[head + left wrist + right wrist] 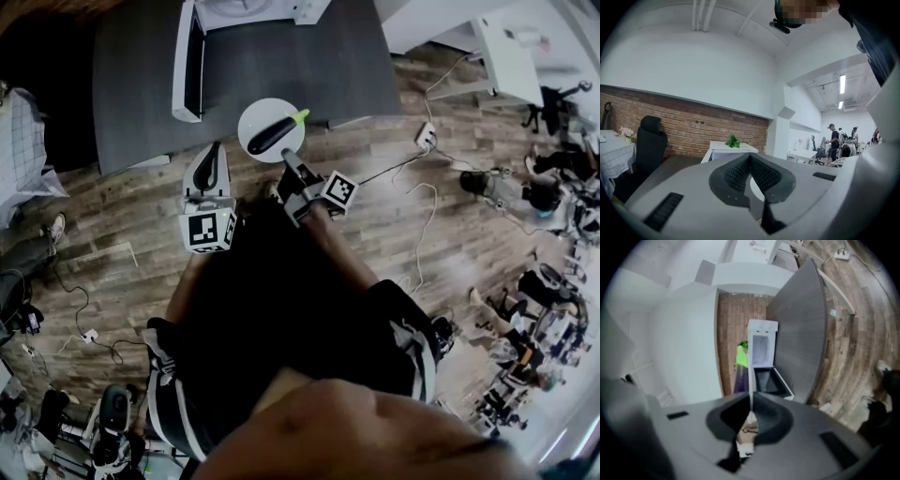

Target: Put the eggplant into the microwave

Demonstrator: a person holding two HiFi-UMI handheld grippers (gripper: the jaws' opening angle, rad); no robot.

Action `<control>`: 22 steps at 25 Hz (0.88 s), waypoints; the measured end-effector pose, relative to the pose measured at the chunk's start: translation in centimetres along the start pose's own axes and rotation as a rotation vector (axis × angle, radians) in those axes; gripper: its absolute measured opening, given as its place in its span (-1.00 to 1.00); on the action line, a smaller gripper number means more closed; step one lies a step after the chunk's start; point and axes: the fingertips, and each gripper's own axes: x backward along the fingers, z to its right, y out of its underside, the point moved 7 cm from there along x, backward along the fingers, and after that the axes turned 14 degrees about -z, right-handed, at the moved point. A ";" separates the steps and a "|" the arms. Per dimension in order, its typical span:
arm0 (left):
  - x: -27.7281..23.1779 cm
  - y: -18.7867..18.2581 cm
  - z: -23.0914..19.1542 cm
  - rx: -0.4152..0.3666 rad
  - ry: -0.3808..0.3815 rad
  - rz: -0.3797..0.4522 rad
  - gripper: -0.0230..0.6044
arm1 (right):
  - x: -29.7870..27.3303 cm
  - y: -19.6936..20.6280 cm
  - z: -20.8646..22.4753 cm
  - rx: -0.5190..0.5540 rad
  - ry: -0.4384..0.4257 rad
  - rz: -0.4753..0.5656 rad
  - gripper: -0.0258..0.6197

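r gripper [286, 157] clenched on near rim of plate [251, 114]. in r gripper view the plate [750, 376] runs edge-on as a thin white line betw the pads, jaws nearly together on it. eggplant [270, 135] lies on the plate, dark body w/ green stem twd upper right in head view. in r gripper view eggplant [740, 366] is on plate's left face, purple below, green above. it's not in microwave [248, 11] yet. microwave sits at far side of dark table [131, 94], door swung open. in r gripper view microwave [764, 350] is straight ahead past the plate, cavity showing. in head view plate straddles table's near edge; can't tell if it rests there or hangs in air. l gripper [217, 148] is just left of plate, apart from it, jaws together w/ nothing betw them. in l gripper view l gripper [750, 158] has pads meeting at the tips, aimed level twd brick wall [693, 126] & black chair [649, 140]. wood floor [450, 216] w/ cables [412, 202] off to the right.
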 end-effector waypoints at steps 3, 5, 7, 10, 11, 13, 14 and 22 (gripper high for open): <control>-0.3 0.1 1.0 0.007 -0.013 0.000 -0.81 | 0.6 -1.0 0.1 -0.001 0.004 -0.014 -0.80; -0.7 0.1 1.8 0.018 -0.027 -0.006 -0.81 | 1.1 -1.8 0.1 0.001 0.004 -0.022 -0.80; -1.3 0.0 2.9 0.020 -0.036 -0.008 -0.81 | 1.7 -2.8 0.2 -0.001 0.006 -0.032 -0.80; -3.3 -0.5 4.2 0.027 -0.054 -0.008 -0.81 | 2.2 -5.3 0.6 -0.006 0.018 -0.043 -0.80; -4.0 -0.6 4.6 0.031 -0.059 -0.008 -0.81 | 2.2 -6.1 0.6 -0.006 0.022 -0.045 -0.80; -4.2 -0.5 5.1 0.038 -0.068 -0.003 -0.81 | 2.4 -6.6 0.7 -0.005 0.028 -0.053 -0.80; -4.0 -0.4 5.4 0.040 -0.073 0.001 -0.81 | 2.5 -6.7 0.8 -0.004 0.028 -0.059 -0.80; -4.1 -0.8 6.3 0.043 -0.094 -0.002 -0.81 | 2.2 -8.0 0.6 0.004 0.015 -0.090 -0.80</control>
